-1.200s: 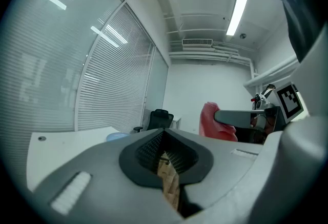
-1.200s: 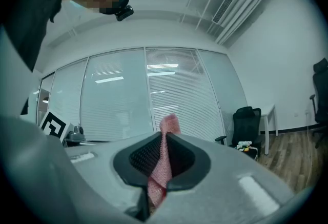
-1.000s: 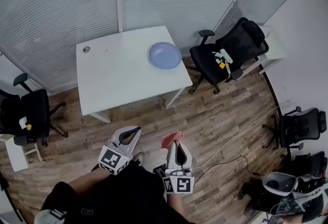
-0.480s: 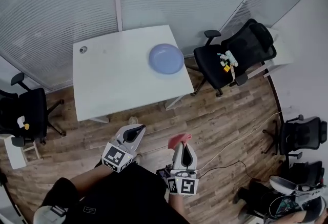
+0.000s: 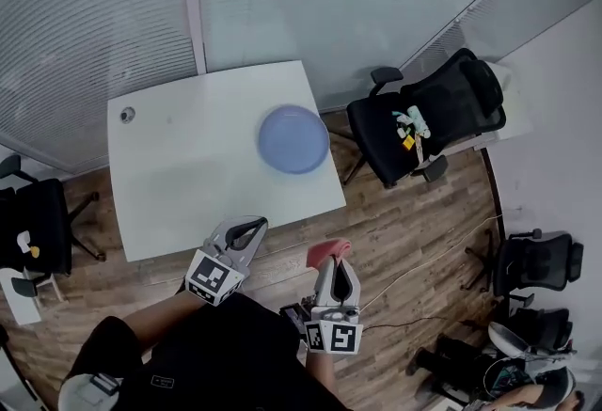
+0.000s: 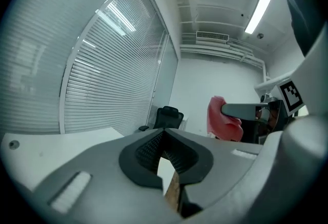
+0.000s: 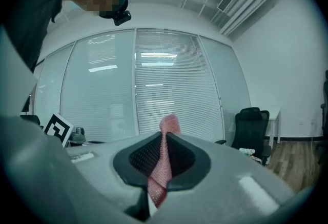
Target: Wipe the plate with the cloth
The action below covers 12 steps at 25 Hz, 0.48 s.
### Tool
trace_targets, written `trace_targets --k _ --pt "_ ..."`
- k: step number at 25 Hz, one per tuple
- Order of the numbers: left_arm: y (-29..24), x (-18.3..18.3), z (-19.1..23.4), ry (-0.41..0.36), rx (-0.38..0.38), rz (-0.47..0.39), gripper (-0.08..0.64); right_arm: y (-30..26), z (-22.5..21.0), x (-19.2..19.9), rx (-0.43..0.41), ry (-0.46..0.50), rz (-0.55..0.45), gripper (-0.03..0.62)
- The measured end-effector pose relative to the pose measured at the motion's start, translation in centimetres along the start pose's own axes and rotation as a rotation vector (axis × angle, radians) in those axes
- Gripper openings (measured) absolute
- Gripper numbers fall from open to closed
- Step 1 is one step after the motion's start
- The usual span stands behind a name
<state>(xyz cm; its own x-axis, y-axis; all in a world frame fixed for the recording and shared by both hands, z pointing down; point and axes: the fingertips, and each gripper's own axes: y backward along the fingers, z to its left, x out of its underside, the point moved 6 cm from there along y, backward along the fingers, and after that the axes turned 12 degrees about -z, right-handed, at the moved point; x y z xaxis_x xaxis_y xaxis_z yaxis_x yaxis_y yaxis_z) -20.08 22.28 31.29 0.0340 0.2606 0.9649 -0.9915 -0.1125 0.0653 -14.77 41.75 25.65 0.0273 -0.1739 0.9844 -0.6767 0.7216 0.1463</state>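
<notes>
Bright even ceiling light, fisheye edges, sharp

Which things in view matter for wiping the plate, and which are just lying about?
For the job:
blue plate on the white table
red cloth, clamped in the right gripper
left gripper, shut and empty

Lying about:
black chair beside the table, small items on its seat
chair at left
chair at right
floor cable
</notes>
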Motion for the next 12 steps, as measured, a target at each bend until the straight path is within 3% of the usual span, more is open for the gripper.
trace_targets --k 7,12 --pt "-3.5 0.5 7.2 -0.021 -0.025 0.007 0.002 -9.0 1.2 1.9 -0.093 0.060 0.040 0.021" --pt "-3.7 1.3 9.8 0.041 -0.088 0.017 0.002 -12.9 1.3 3.0 -0.147 0.043 0.071 0.021"
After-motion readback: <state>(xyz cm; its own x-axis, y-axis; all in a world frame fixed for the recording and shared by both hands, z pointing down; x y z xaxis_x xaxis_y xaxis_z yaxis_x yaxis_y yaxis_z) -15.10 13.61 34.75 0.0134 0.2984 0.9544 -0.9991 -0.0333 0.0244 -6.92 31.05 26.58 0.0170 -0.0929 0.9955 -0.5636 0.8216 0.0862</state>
